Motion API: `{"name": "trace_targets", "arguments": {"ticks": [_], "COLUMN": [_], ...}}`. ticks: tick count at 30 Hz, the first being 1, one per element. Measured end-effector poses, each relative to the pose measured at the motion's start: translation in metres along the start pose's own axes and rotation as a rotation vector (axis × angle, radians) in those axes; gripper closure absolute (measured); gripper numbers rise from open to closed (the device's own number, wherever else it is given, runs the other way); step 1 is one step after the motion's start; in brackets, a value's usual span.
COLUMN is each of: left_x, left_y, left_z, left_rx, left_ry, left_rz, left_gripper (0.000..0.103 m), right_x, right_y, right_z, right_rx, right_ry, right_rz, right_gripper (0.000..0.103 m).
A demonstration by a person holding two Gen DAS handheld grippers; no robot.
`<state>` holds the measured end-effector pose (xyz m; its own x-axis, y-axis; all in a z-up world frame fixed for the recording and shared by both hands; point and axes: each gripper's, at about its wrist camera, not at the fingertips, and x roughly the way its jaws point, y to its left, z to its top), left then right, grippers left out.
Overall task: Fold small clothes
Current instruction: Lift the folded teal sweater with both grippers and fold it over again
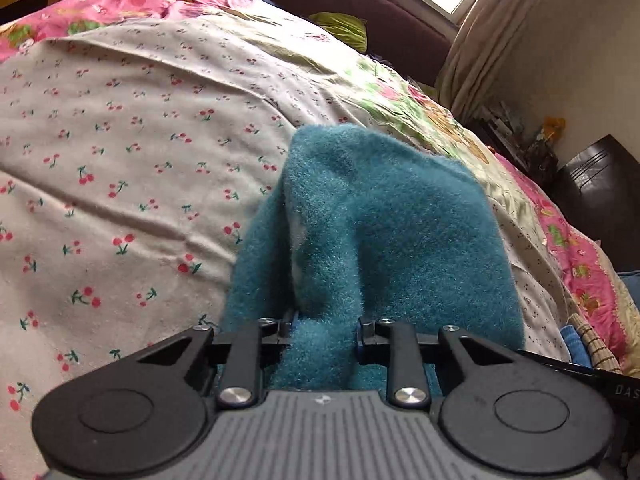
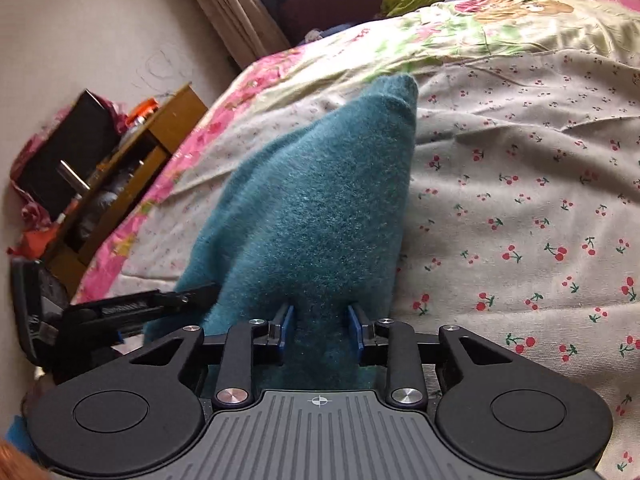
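Your left gripper [image 1: 324,334] is clamped on the teal sock [image 1: 360,232], your right gripper [image 2: 320,330] likewise, side by side; it's soft, light, fluffy, likely to sag; take it by the edges; beyond, it droops over the cherry sheet [image 2: 520,200].

A: What does the left hand-held gripper [image 1: 324,330] look like?
B: Matte black linkage arms, silver screws, round discs flanking a grey ribbed plate.
A: And the right hand-held gripper [image 2: 320,326]?
B: Same build, blue pads [image 2: 286,320], crosshair mark on the plate.
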<state>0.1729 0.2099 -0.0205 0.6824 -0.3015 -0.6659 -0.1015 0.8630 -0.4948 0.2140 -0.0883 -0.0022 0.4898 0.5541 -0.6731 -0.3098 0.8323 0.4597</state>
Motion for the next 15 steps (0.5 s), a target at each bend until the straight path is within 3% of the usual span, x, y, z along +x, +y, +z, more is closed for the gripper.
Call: {"name": "trace_targets", "arguments": {"ticks": [2, 6, 10, 15], "left_x": [0.004, 0.002, 0.001, 0.002], "left_y": [0.008, 0.003, -0.007, -0.002], "left_z": [-0.001, 0.007, 0.007, 0.010], "left_rx": [-0.027, 0.036, 0.077, 0.067], "left_ry": [-0.001, -0.001, -0.007, -0.005], "left_rz": [-0.029, -0.004, 0.023, 0.015], "left_gripper": [0.063, 0.063, 0.062, 0.060], "right_x": [0.013, -0.012, -0.034, 0.005], "right_y": [-0.005, -0.005, -0.002, 0.011], "right_z": [-0.007, -0.001, 0.017, 0.062], "right_rx": [0.017, 0.020, -0.026, -0.064], "right_ry": [0.032, -0.003, -0.139, -0.163], "right_rz": [-0.054, -0.013, -0.050, 0.003], "right_gripper": [0.070, 0.070, 0.070, 0.070]}}
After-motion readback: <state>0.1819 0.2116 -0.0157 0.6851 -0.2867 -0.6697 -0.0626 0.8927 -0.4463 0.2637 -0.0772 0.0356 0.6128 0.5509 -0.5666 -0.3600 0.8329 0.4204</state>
